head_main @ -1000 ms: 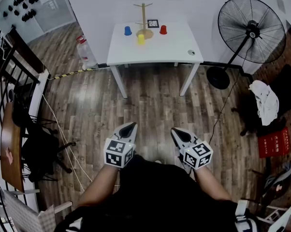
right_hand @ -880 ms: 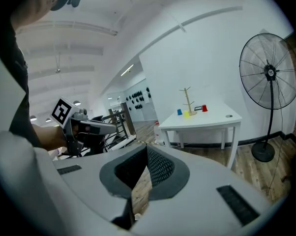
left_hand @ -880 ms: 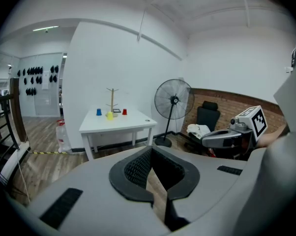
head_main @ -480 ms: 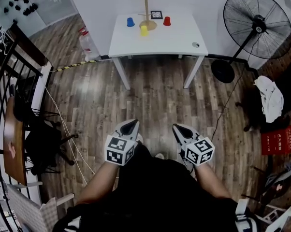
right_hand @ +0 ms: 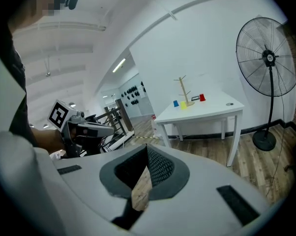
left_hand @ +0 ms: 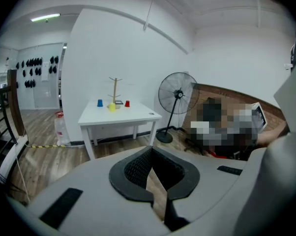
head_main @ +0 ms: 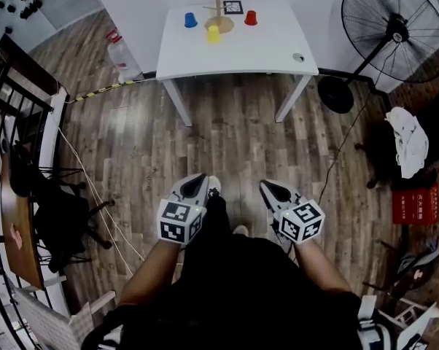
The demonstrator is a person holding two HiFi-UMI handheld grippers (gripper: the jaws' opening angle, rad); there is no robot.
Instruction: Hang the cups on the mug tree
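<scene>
Three cups (head_main: 214, 33), blue, yellow, red, wooden mug tree (head_main: 219, 6)

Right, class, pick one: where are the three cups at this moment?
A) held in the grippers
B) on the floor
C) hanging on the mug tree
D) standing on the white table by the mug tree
D: the blue cup, yellow cup and red cup all stand on the white table around the mug tree, none on its pegs.

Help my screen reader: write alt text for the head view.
A person holds the left gripper and right gripper, both shut, above floorboards. Ahead, a white table bears a mug tree, blue cup, yellow cup and red cup.
</scene>
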